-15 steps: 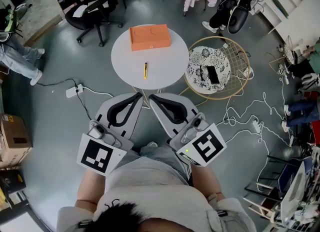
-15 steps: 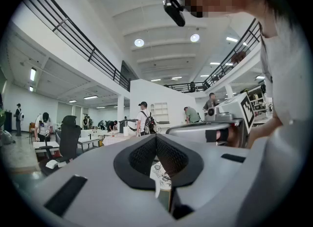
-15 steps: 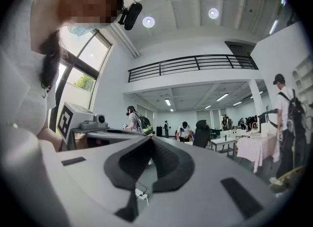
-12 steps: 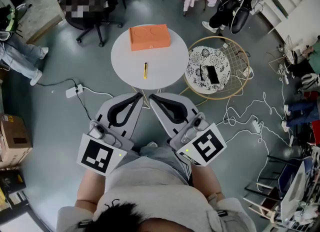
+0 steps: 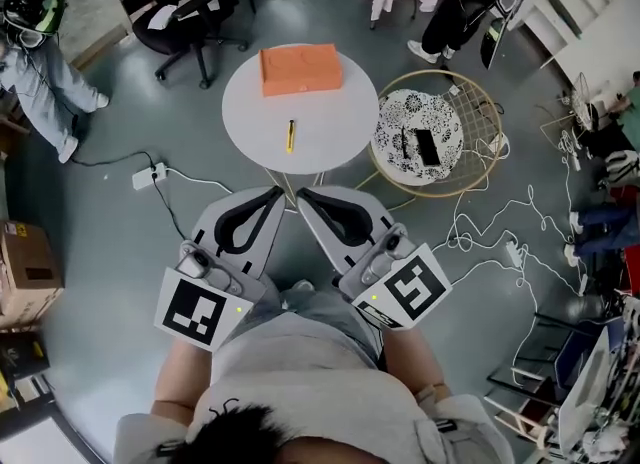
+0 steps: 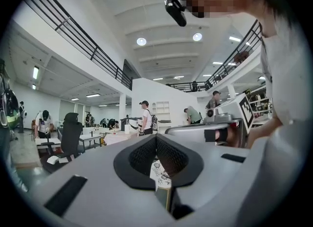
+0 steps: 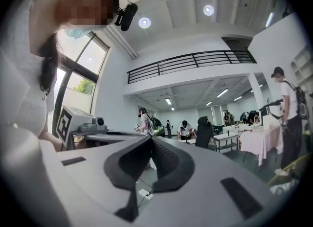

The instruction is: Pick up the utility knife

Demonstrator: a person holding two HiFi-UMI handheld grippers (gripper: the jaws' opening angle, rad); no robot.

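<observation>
The utility knife, yellow with a black end, lies alone on the round white table, in front of an orange box. Both grippers hang low in the head view, close to the person's body and short of the table's near edge. My left gripper and right gripper point toward the table with tips close together, each shut with nothing between its jaws. In the left gripper view the left gripper looks out over the room, as does the right gripper in its own view. Neither gripper view shows the knife.
A gold wire side table with a patterned top and a black phone stands right of the round table. An office chair is behind, a power strip and cables lie on the floor, and people stand at far left and top right.
Both grippers and the knife stay where they were. People in the background have walked: one at far left moved in, another at top right shifted.
</observation>
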